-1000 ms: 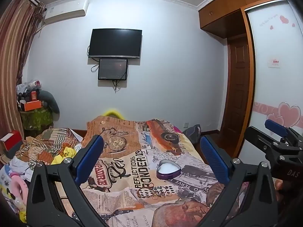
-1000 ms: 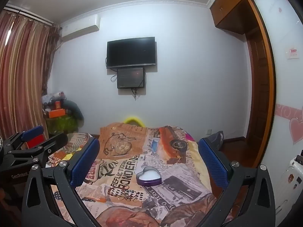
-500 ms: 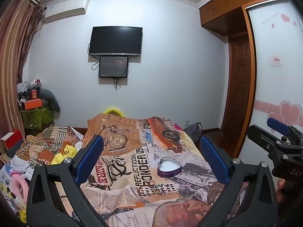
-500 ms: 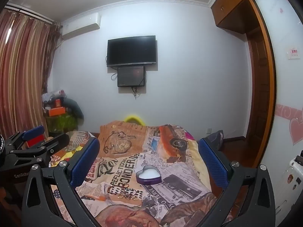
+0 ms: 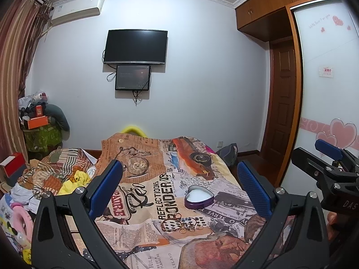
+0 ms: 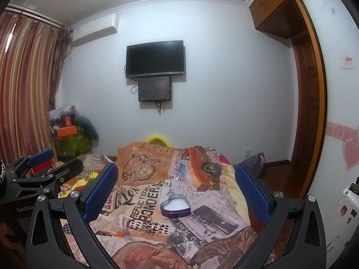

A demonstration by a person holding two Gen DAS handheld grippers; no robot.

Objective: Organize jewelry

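Small cluster of jewelry, a brown beaded bracelet plus a few thin gold rings and dark beads, lies loose on the newspaper-print bedspread toward the near end of the bed; same bracelet and rings show in right wrist view, individual pieces too small to tell apart. Just beyond the cluster, apart from it, sits a purple heart-shaped tin box with no lid on it and a white inside, flat on the bedspread; box sits slightly right of the jewelry in both views. Left gripper is held above the near end of the bed, blue-padded fingers spread wide, nothing between them, jewelry and box framed in the gap but well below. Right gripper same pose, blue pads wide apart, holding nothing. Each gripper shows in the other's view: right one at far right edge, left one at far left edge, side by side. Rumpled striped clothes pile left of the bedspread. Far wall has a black wall-mounted TV with a smaller dark screen under it, a white air conditioner upper left, striped curtain at left, wooden door at right
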